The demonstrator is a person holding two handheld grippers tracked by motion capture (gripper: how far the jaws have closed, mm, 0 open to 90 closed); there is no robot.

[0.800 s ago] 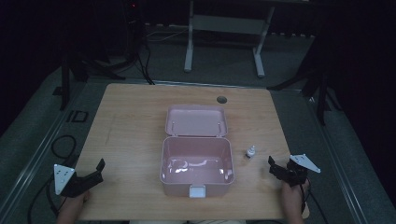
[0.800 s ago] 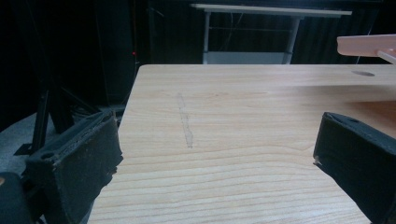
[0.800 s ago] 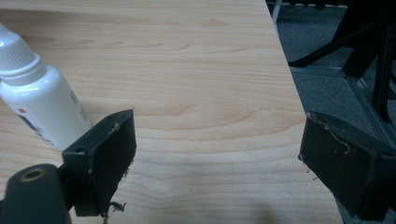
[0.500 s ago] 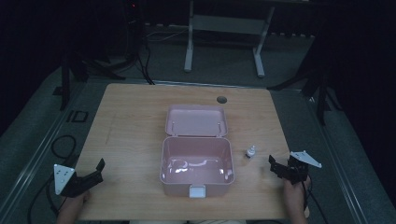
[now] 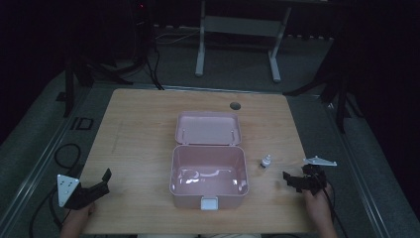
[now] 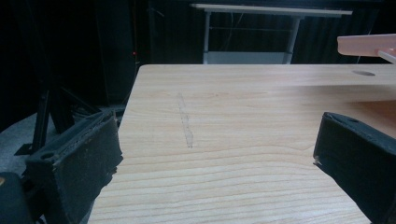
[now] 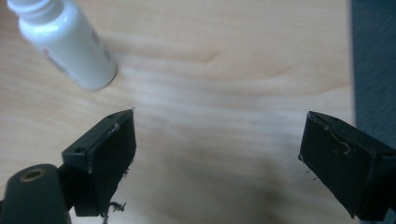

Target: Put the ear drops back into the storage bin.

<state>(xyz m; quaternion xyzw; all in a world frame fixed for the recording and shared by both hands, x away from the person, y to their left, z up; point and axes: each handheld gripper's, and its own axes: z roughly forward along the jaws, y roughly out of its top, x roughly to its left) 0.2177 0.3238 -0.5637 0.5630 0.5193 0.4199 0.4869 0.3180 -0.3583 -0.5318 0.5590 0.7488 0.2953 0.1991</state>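
An open pink box sits in the middle of the wooden table, its lid laid back flat behind it. A small white bottle stands just right of the box. In the right gripper view it lies ahead and left of the jaws. My right gripper is open near the table's right front, a short way right of the bottle, with nothing between its jaws. My left gripper is open at the front left, over bare wood, and the pink lid's edge shows far ahead to its right.
A round cable hole is in the table behind the lid. The table's right edge runs close beside the right gripper. Cables lie on the floor to the left, and a stand's legs are beyond the table.
The right hand has shifted slightly, and its grey plate now shows a little higher. The left gripper, the box and the bottle have stayed in place.
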